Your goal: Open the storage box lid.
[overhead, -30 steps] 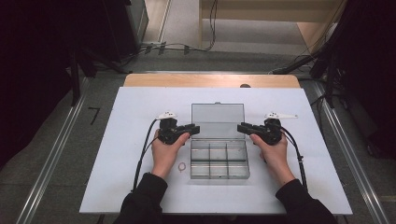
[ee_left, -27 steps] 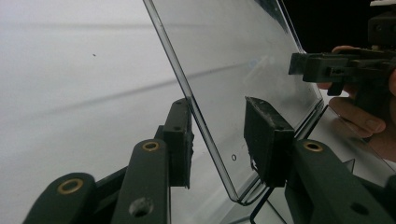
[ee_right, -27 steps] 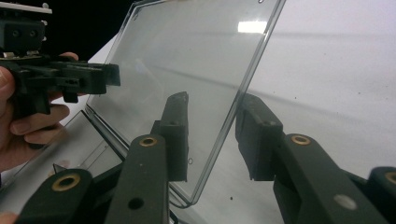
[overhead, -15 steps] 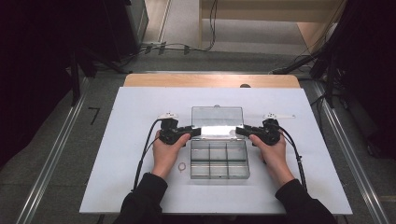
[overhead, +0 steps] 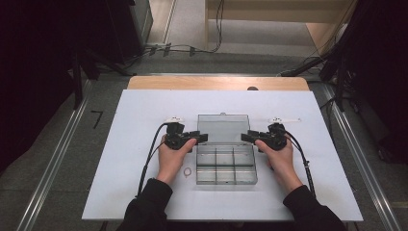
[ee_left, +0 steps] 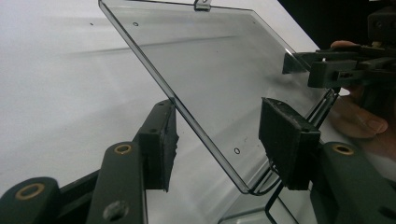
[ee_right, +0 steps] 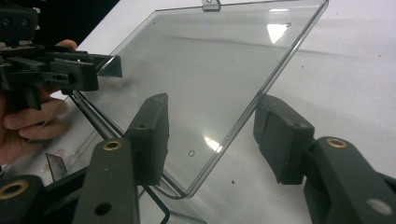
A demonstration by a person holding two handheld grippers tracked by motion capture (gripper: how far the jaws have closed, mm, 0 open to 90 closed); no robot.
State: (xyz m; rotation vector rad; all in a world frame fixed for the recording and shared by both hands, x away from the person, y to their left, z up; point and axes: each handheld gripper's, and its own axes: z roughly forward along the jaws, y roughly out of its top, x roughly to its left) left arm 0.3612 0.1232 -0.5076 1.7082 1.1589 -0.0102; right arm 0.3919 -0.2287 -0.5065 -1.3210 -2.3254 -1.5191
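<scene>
Two grippers flank a clear plastic box point(overhead: 225, 163) at the middle of the white table point(overhead: 144, 115). Its lid point(overhead: 223, 128) is tilted up. The left gripper point(overhead: 198, 137) and right gripper point(overhead: 248, 137) each straddle a lid side edge, jaws apart, not clamping. A small ring point(overhead: 187, 171) lies beside the box.

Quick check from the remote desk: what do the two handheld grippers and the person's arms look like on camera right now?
Both the left gripper and the right gripper are black, with blocky dark pads on flat arms carrying brass-coloured rivets. A black cable trails from each. The person wears black sleeves, hands bare.
</scene>
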